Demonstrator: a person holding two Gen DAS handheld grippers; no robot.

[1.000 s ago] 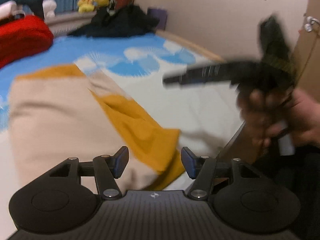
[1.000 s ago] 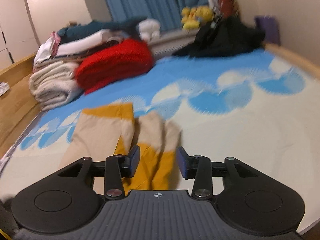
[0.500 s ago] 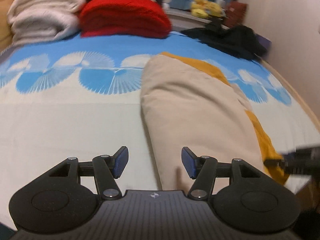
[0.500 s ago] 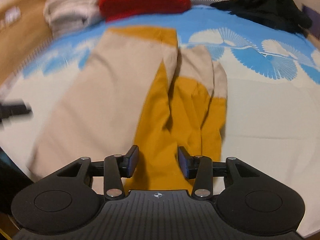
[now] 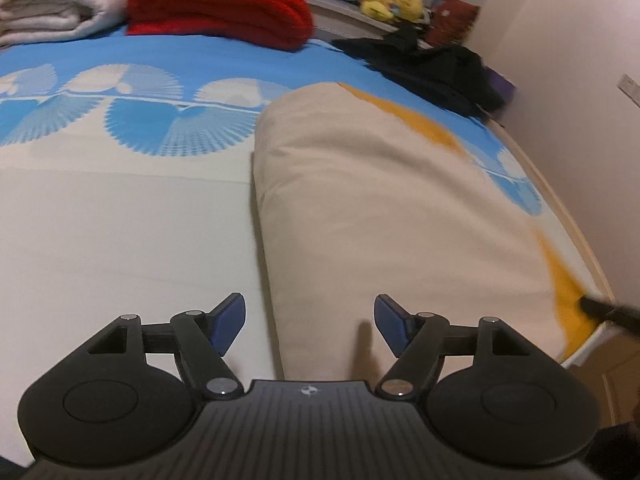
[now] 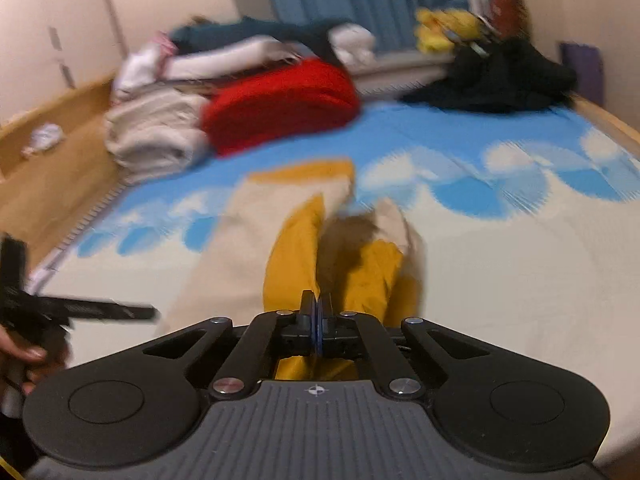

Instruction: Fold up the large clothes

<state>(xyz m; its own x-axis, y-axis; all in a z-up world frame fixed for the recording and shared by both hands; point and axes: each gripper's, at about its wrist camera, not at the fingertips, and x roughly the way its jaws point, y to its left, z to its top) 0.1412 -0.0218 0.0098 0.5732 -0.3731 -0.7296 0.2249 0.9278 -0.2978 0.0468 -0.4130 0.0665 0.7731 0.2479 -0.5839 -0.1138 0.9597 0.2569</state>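
A large beige and mustard-yellow garment (image 5: 384,216) lies flat on the bed, running away from me. My left gripper (image 5: 310,322) is open, its jaws straddling the garment's near left edge just above the cloth. In the right wrist view the same garment (image 6: 248,240) shows with its yellow sleeves folded in. My right gripper (image 6: 317,314) is shut on the yellow hem (image 6: 292,280) at the near end. The right gripper's tip also shows in the left wrist view (image 5: 608,310) at the yellow corner. The left gripper shows at the left of the right wrist view (image 6: 80,310).
The bed has a blue and white sheet (image 5: 120,208). A red folded blanket (image 5: 216,4), beige towels (image 5: 52,8) and a black clothes pile (image 5: 432,64) lie at the far end, with yellow plush toys (image 5: 388,0). A wall (image 5: 560,40) runs along the right.
My right gripper has shut on the yellow hem and the view has tilted up. My left gripper has moved closer over the garment's near left edge, still open.
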